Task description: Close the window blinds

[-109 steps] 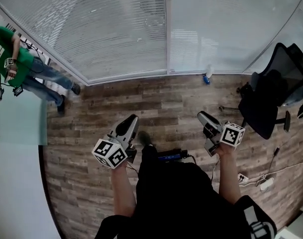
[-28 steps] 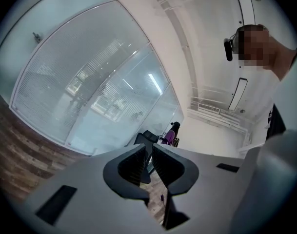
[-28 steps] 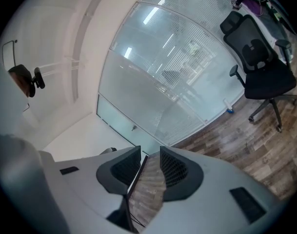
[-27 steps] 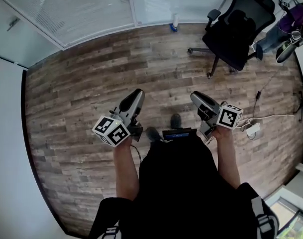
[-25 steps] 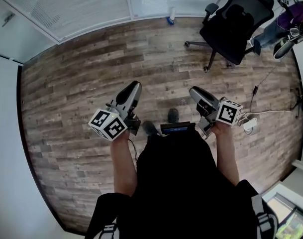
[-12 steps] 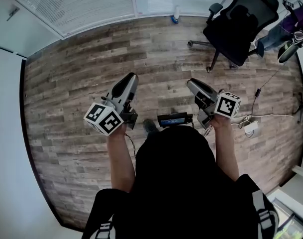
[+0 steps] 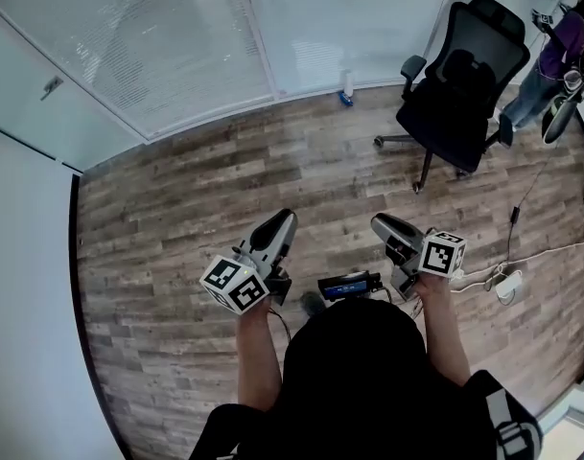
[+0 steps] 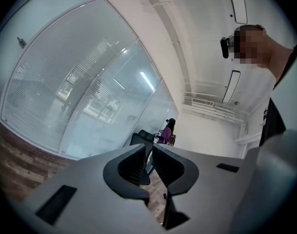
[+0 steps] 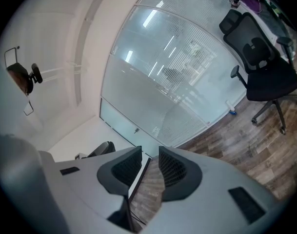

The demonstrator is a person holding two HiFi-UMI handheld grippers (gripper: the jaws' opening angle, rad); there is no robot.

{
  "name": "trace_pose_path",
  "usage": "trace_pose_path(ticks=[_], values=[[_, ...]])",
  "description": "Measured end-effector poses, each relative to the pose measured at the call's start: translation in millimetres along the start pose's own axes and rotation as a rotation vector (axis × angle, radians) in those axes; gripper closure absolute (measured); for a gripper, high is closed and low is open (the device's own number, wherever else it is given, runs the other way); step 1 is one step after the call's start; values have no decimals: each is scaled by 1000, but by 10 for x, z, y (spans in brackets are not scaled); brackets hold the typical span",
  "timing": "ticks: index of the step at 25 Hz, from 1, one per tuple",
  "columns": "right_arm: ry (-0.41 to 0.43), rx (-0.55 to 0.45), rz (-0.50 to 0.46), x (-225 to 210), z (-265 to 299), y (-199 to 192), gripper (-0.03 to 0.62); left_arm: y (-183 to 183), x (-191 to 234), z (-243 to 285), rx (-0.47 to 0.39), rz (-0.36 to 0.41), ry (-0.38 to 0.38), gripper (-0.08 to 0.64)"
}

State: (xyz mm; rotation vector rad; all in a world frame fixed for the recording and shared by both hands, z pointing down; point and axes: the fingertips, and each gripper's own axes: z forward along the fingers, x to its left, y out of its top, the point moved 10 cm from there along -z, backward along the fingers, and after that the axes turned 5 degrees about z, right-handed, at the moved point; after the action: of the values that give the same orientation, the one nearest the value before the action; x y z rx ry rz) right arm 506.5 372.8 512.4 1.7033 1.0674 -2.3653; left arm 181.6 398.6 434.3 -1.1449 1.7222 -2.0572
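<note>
More of the window blinds (image 7: 167, 56) is shown than a moment ago, yet nothing is reached by the left gripper (image 7: 282, 220) and right gripper (image 7: 381, 224), fingers slightly parted and empty.

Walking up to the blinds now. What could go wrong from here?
The blinds are still out of reach across the floor. The office chair stands close to them on your right and may crowd that side. A small bottle sits at their foot, and a power strip with its cable lies to your right: possible trip hazards.
</note>
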Motion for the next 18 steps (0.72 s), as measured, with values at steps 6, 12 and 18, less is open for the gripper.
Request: trace_pose_path(ticks=[6, 12, 18], values=[[8, -7, 11, -93, -8, 80, 479, -15, -14, 129, 28, 18, -28, 506], [19, 0, 21, -161, 22, 59, 479, -75, -15, 177, 62, 39, -41, 506], [20, 9, 24, -167, -10, 10, 479, -128, -59, 138, 75, 40, -43, 506]])
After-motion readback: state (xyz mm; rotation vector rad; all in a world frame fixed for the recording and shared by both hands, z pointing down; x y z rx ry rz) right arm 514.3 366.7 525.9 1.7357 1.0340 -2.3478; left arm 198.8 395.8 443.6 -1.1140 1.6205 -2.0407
